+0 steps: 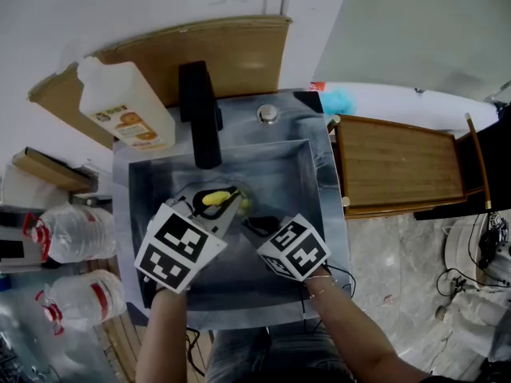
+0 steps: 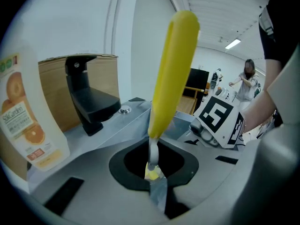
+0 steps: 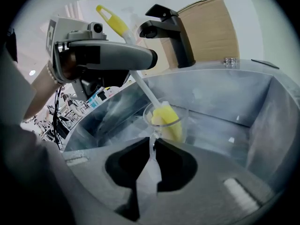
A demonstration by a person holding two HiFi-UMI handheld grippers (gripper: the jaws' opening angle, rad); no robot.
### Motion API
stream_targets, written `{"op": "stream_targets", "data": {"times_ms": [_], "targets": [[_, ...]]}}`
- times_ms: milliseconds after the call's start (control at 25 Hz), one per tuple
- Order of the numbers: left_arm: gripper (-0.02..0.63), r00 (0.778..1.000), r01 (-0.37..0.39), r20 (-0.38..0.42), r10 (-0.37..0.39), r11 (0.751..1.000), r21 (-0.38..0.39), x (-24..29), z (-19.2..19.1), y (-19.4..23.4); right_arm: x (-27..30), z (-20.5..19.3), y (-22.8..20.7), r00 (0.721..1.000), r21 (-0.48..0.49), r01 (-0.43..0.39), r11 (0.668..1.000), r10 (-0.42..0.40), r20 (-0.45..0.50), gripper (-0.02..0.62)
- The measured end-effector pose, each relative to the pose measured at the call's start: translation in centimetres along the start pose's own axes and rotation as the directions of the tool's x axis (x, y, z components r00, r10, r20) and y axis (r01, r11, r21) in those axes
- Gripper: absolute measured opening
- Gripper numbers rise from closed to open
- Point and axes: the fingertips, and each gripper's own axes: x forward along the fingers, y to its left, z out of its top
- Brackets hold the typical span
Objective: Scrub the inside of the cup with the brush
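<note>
Set into the worktop is a steel sink (image 1: 299, 170), with a black faucet (image 1: 200, 114) at its back edge and a sheet of cardboard (image 1: 239, 50) leaning on the white wall behind. A pale detergent bottle (image 1: 124, 106) with an orange label stands at the sink's left rear corner, a wooden board (image 1: 399, 166) lies to the right of the basin, and two water bottles (image 1: 68, 234) sit lower down on the left. Both of the person's arms reach over the basin, close together. The left hand-held gripper (image 2: 156, 179) has its jaws pinched almost together on the thin white shaft of the brush (image 2: 171, 74), whose yellow handle rises up and away from them. The right hand-held gripper (image 3: 152, 146) has its jaws closed on the near rim of the clear cup (image 3: 183, 125), gripping the thin wall between the pads. The cup stands upright down inside the basin, near its left side. The brush comes down into it at a slant from the upper left, and its yellow sponge head (image 3: 166, 121) sits inside the cup, filling much of it.
</note>
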Motion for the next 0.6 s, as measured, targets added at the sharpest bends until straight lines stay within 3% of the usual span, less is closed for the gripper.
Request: {"op": "stream_targets", "data": {"times_ms": [280,600], "targets": [[0.038,0.999,-0.042,-0.005,0.042,0.999,0.015,-0.4,-0.5,2.0,-0.1,0.0,-0.1,1.0,0.017,0.01,1.0,-0.01,0.008,0.04],[0.038,0.999,-0.039,0.029,0.04,0.998,-0.047,-1.5,-1.5,2.9,-0.1,0.0,-0.1,1.0,0.037,0.017,0.999,-0.017,0.023,0.04]]}}
